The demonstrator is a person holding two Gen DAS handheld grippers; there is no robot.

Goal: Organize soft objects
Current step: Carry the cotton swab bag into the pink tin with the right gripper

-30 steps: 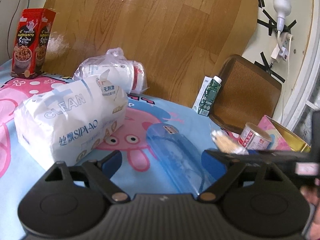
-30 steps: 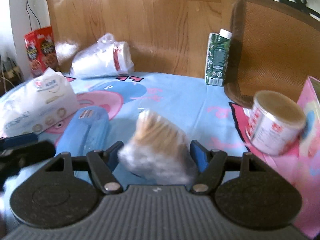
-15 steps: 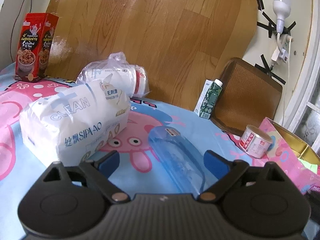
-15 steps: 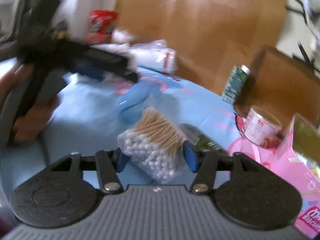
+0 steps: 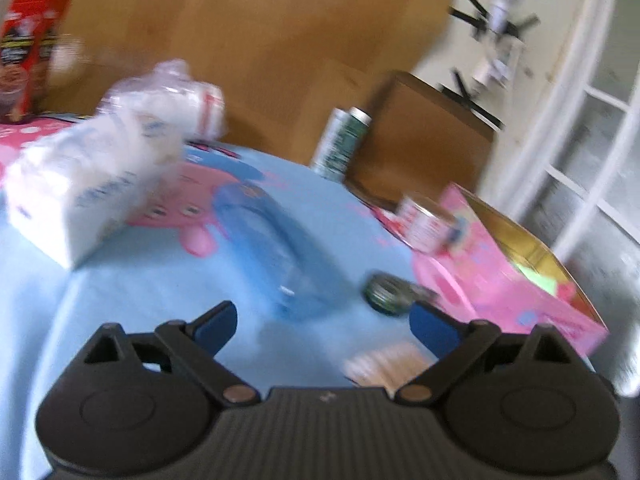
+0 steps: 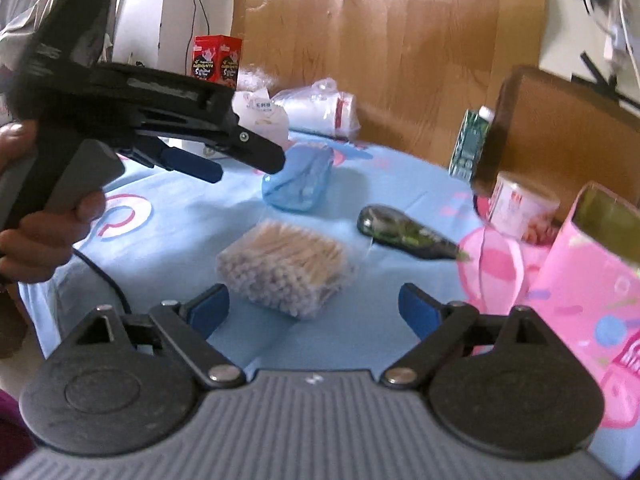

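Observation:
A clear bag of cotton swabs [image 6: 285, 270] lies on the blue tablecloth [image 6: 376, 320] just beyond my right gripper [image 6: 314, 306], which is open and empty. It also shows blurred in the left wrist view [image 5: 386, 366]. My left gripper [image 5: 322, 322] is open and empty; in the right wrist view it [image 6: 200, 162] hovers at the left. A white tissue pack [image 5: 86, 184] and a bagged white roll [image 5: 176, 98] lie at the far left. A blue transparent pouch [image 5: 272, 250] lies mid-table.
A dark green packet [image 6: 404, 232] lies right of the swabs. A pink box [image 6: 592, 292], a tin can [image 6: 524, 206], a green carton [image 6: 472, 144], a brown chair back [image 6: 560, 128] and a red box [image 6: 216, 60] stand around the table.
My right gripper has opened and let go of the cotton swab bag, which now lies on the cloth. It has drawn back. My left gripper has swung right and higher.

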